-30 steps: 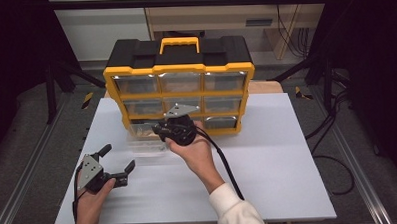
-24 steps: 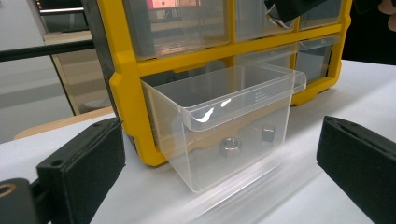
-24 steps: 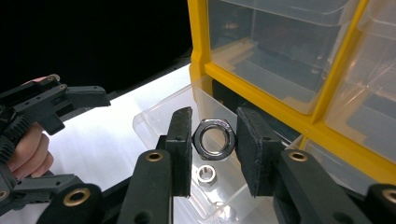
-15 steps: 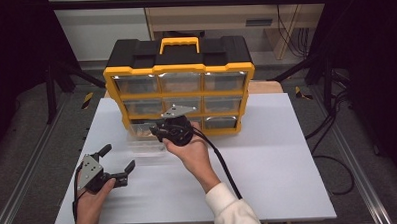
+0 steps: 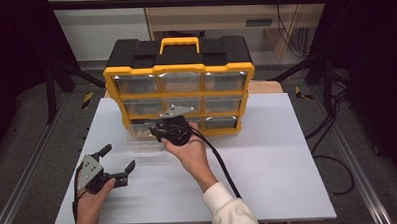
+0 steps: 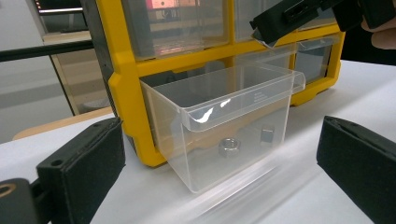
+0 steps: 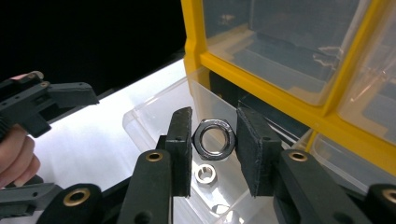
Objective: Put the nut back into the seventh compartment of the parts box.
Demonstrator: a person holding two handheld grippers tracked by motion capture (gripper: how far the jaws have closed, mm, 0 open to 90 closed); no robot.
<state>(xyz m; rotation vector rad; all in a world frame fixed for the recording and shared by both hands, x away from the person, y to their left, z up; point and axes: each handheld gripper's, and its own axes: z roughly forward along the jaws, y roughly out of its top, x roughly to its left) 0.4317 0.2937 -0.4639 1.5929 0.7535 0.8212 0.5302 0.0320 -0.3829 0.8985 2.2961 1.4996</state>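
Since the earlier high-view frames, the right gripper (image 5: 156,132) has shifted slightly toward the organizer, while the left gripper (image 5: 117,164) has kept its place near the front left of the white counter (image 5: 288,159). Right gripper view: the two black pads are clamped on a large steel hex nut (image 7: 215,139), held on edge directly above the clear drawer (image 7: 154,116). A smaller nut (image 7: 205,173) lies on the drawer floor just below the held one. Left gripper view: the jaws stand wide apart with nothing between the pads, looking at the clear drawer (image 6: 224,126), which is pulled out of the bottom-left slot of the yellow-and-black organizer (image 6: 119,70) and rests on the counter; two small nuts lie on its floor, and the tip of the right gripper (image 6: 280,21) hangs above its rear edge. High view: the organizer (image 5: 178,67), with three rows of three clear drawers and a yellow carrying handle, stands at the far side of the counter.
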